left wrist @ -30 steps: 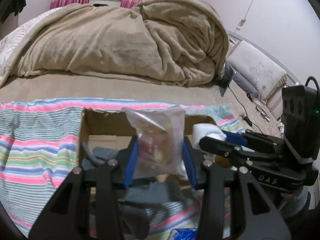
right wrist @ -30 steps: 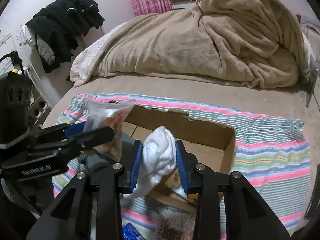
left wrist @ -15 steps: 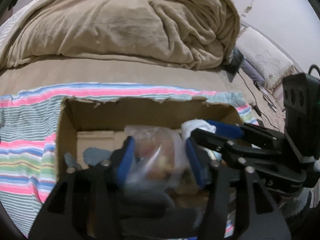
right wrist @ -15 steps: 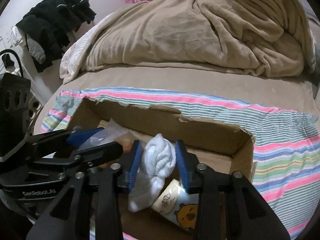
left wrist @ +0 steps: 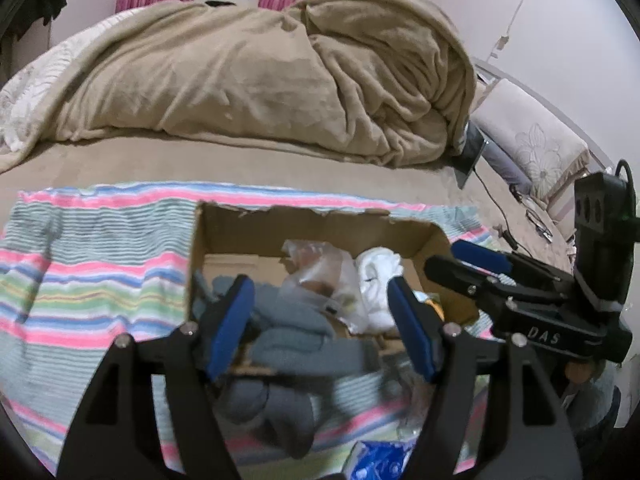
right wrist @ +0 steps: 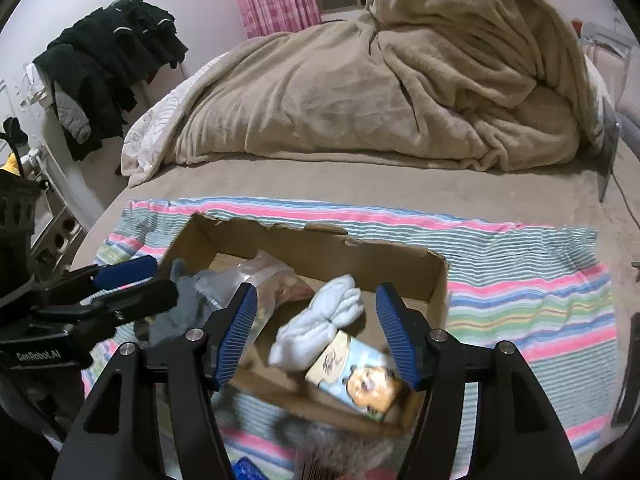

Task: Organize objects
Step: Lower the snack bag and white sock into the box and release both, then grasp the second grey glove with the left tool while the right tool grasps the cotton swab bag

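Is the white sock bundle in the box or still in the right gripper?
In the box. The white sock bundle lies inside the cardboard box, against the cartoon-print pack; the right gripper is open, fingers clear of it.

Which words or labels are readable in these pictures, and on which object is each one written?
"DAS": on the right gripper.
"GenRobot.AI": on the left gripper.
Print on the bear-picture carton in the cardboard box: too blurred to read.
Blue packet: unreadable.

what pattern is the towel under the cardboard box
Multicolour horizontal stripes, pink, blue, green and white: striped towel, clearest in the right wrist view.
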